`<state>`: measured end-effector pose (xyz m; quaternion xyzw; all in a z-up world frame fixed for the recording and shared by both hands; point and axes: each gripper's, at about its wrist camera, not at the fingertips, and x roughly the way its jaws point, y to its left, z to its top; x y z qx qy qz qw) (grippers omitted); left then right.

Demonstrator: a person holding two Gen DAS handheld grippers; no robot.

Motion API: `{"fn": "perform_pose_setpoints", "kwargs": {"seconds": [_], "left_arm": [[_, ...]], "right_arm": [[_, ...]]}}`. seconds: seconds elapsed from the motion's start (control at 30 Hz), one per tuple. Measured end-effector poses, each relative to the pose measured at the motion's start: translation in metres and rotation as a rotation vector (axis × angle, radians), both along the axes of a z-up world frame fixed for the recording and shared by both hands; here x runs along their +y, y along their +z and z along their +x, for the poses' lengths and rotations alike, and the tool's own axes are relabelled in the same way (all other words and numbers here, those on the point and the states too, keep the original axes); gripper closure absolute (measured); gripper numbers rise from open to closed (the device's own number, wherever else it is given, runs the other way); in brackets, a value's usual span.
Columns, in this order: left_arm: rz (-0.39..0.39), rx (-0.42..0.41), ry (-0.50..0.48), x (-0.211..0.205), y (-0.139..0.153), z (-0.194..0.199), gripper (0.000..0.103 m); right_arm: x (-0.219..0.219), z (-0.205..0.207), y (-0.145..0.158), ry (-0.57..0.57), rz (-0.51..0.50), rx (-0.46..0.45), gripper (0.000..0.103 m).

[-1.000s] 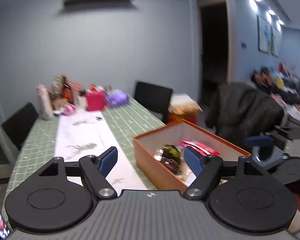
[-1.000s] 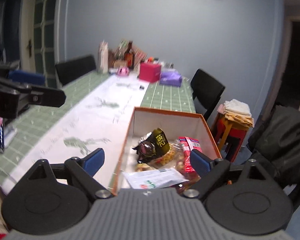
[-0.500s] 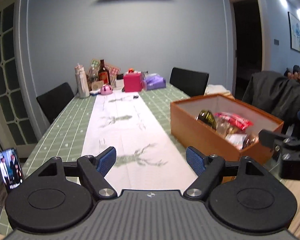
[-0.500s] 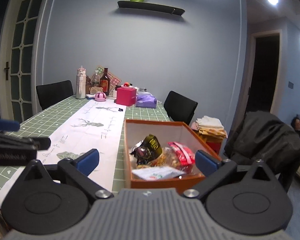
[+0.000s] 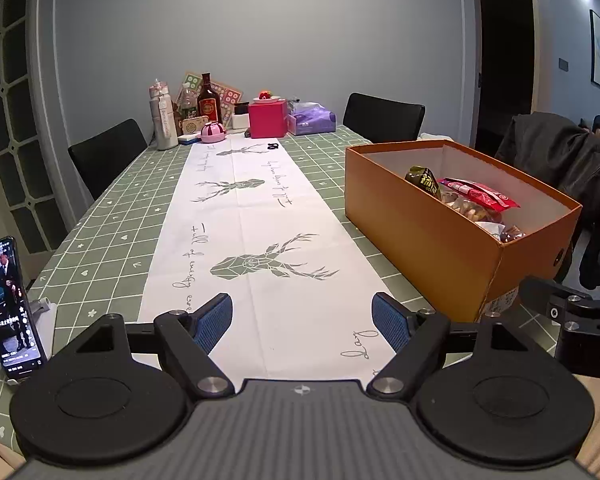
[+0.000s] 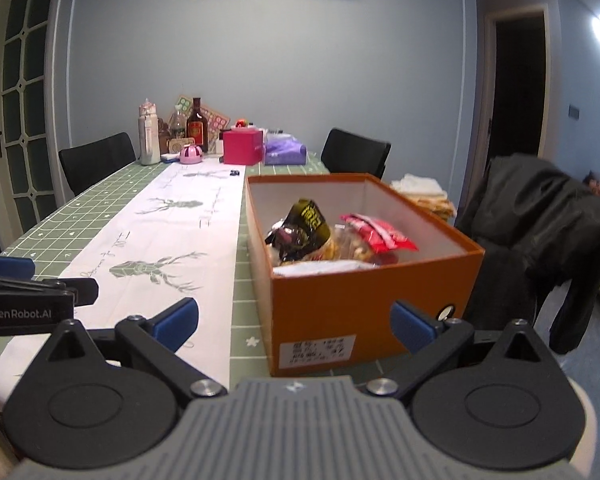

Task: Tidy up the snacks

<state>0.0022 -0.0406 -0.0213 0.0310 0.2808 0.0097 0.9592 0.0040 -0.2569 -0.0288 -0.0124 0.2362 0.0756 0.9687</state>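
Gaping empty, both claws (image 5: 302,322) (image 6: 294,326) face crinkly, light snacks (image 6: 340,236) (crushable); pinch a packet's (image 6: 380,234) sealed edge.

counter cloth (image 5: 112,216): green, white grid, small hearts
runner (image 5: 256,236): white, grey geometric deer heads, grey script
box (image 6: 364,304): orange outside, white inside, white label
snack packets (image 6: 380,232): one red, one black with yellow lettering
tool pads (image 5: 214,320): blue, on black arms
gift box (image 5: 267,119): magenta
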Motion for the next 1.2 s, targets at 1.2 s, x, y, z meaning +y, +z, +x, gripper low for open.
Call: {"fn": "perform_pose_setpoints", "kwargs": {"seconds": [1.2], "left_arm": [[0.015, 0.034, 0.001, -0.0012, -0.0027, 0.0009, 0.01]], "right_arm": [[0.0033, 0.0021, -0.0018, 0.036, 0.002, 0.043, 0.003]]}}
